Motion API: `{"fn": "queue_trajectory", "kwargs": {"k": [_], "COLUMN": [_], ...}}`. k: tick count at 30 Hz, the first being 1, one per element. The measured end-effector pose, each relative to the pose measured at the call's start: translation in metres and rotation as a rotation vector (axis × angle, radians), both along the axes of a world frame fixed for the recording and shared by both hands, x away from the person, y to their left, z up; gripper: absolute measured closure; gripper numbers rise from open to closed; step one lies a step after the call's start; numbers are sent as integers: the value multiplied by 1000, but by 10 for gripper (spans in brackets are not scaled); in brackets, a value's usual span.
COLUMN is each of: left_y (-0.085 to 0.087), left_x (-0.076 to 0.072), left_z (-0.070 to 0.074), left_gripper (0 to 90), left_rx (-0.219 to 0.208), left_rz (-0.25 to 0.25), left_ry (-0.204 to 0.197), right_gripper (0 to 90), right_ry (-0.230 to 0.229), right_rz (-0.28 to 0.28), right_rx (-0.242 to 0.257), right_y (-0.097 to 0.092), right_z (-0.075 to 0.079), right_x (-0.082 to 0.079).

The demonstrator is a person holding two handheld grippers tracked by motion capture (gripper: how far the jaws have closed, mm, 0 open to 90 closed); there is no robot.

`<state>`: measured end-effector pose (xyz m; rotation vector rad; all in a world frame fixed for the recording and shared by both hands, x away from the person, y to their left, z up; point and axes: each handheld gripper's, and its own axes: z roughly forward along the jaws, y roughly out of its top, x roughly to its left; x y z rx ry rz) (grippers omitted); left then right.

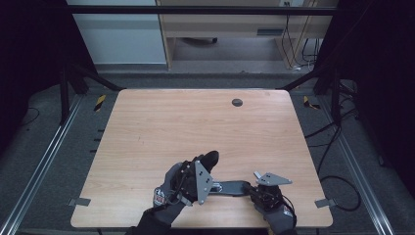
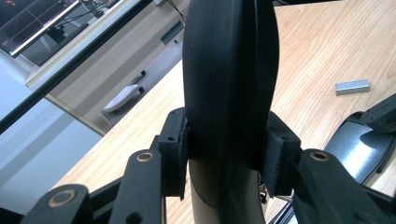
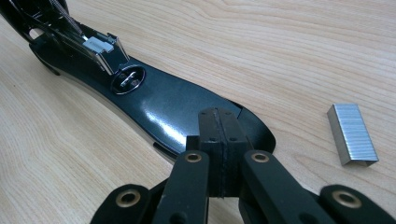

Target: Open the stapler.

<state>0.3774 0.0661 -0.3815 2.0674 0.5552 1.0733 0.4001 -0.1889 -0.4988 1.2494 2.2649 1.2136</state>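
One stapler lay opened on worktop; left tool gripped its lid; right tool closed, pressed on base; one staple strip beside.

The left claw is raised in a gloved hand with its jaws partway apart, the pads pressing on something held between them. Just beside it, the right claw lies low and level, jaws pressed together.
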Motion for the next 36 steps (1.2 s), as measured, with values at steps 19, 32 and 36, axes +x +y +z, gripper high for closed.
{"fn": "queue_trajectory", "kwargs": {"k": [19, 32, 36], "left_y": [18, 31, 34], "left_x": [-2, -2, -2], "left_z": [5, 8, 9], "left_gripper": [575, 570, 568], "left_rx": [-47, -83, -89], "left_rz": [42, 63, 66], "left_ry": [-2, 10, 15], "right_gripper": [900, 900, 900], "right_ry": [6, 2, -1], "right_rz": [0, 5, 9], "right_rx": [1, -2, -2], "right_y": [0, 0, 0], "right_z": [0, 0, 0], "right_x": [0, 0, 0]}}
